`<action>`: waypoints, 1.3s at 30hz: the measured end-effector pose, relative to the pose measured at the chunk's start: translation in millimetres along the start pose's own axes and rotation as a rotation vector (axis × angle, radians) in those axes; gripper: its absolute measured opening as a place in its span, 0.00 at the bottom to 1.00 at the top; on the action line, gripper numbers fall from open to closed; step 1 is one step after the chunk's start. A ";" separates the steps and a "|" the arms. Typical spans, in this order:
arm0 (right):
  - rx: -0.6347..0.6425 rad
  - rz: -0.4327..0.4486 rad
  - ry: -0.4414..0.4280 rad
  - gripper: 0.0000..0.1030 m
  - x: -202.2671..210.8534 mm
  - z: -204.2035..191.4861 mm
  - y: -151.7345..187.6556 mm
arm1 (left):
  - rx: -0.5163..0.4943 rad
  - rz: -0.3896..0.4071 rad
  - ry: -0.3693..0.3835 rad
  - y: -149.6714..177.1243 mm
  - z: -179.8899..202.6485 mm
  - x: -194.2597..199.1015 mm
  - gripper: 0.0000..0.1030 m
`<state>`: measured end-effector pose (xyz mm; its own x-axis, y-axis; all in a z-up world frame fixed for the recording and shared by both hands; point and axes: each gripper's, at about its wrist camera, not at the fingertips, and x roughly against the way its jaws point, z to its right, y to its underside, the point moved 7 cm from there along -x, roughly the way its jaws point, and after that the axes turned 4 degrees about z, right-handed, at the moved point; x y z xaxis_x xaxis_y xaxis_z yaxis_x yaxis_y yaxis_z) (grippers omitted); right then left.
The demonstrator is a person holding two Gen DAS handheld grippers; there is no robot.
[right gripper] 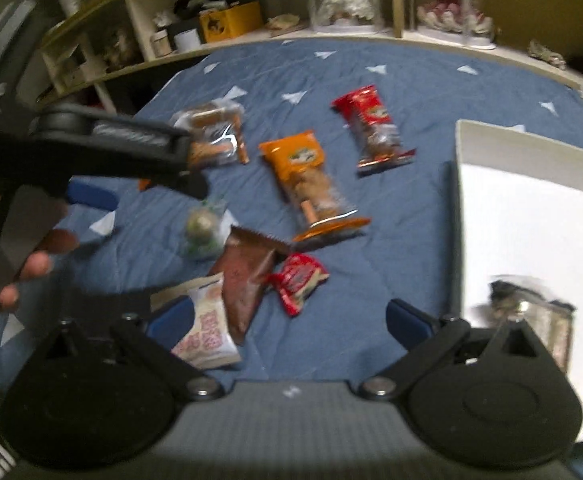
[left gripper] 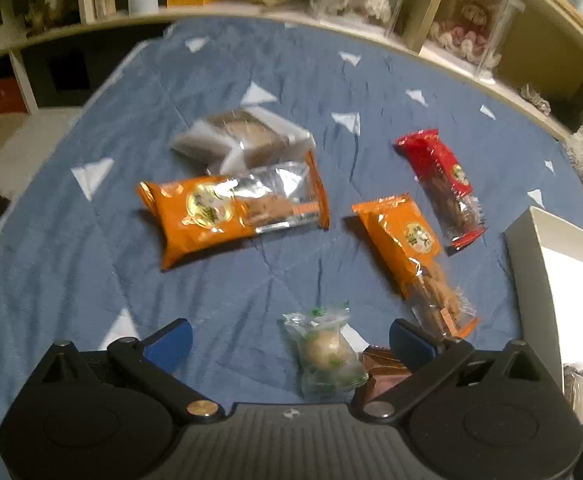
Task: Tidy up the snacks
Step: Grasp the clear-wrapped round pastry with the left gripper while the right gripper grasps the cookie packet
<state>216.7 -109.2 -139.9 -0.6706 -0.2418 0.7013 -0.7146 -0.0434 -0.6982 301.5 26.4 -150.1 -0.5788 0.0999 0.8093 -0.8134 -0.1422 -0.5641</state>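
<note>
1. My left gripper [left gripper: 290,344] hangs over the blue quilt [left gripper: 91,248], jaws spread wide, nothing between them. Blue pads visible on both fingers.
2. Just ahead of the left gripper lies a clear green-printed wrapper with a round snack [left gripper: 325,354]. Its right edge touches a brown packet [left gripper: 383,372], partly hidden behind my right-hand finger.
3. Farther out on the quilt: a large orange packet [left gripper: 231,212] lying crosswise, with a clear pack of brown cakes [left gripper: 243,138] just behind it and overlapped by it at the near edge.
4. To the right of these, a smaller orange packet [left gripper: 411,256] lies at a slant; a red packet [left gripper: 443,184] sits beside it, apart, roughly parallel.
5. My right gripper [right gripper: 287,320] is likewise wide open and empty, over the near part of the quilt.
6. Close to its left finger: a white-and-pink packet [right gripper: 207,336], overlapped by the brown packet, and a small red packet [right gripper: 297,282] touching the brown one.
7. White box [right gripper: 531,216] sits at the right edge of the quilt; one dark, blurred wrapped item [right gripper: 531,312] lies inside it, contents not readable.
8. In the right wrist view, the left gripper appears at left, held by a hand [right gripper: 31,264]. View is motion-blurred.
9. Shelves [left gripper: 251,0] run behind the quilt.
</note>
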 end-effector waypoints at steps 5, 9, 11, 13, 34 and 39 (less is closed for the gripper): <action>0.062 0.017 -0.053 1.00 -4.0 -15.2 5.6 | 0.032 -0.068 -0.012 3.3 -3.2 -21.3 1.00; 0.154 0.003 -0.094 0.99 -6.8 -28.4 10.9 | 0.015 -0.092 -0.021 5.9 -4.7 -25.2 1.00; 0.189 -0.014 -0.127 0.98 -10.8 -37.8 15.6 | 0.015 -0.097 -0.029 6.3 -6.1 -25.3 1.00; 0.224 -0.020 -0.152 0.95 -12.9 -46.2 17.7 | 0.014 -0.102 -0.033 7.1 -6.8 -25.3 1.00; 0.280 -0.084 -0.108 0.61 -17.1 -67.9 23.8 | 0.072 -0.108 0.089 11.8 12.8 -16.8 0.46; 0.194 -0.094 -0.129 0.61 -8.6 -58.4 19.3 | 0.071 -0.100 0.085 12.2 11.6 -17.4 0.36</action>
<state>197.1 -51.4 -151.1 -0.5632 -0.3493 0.7489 -0.7125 -0.2538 -0.6541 302.3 11.4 -169.1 -0.5006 0.1995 0.8424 -0.8627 -0.1959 -0.4663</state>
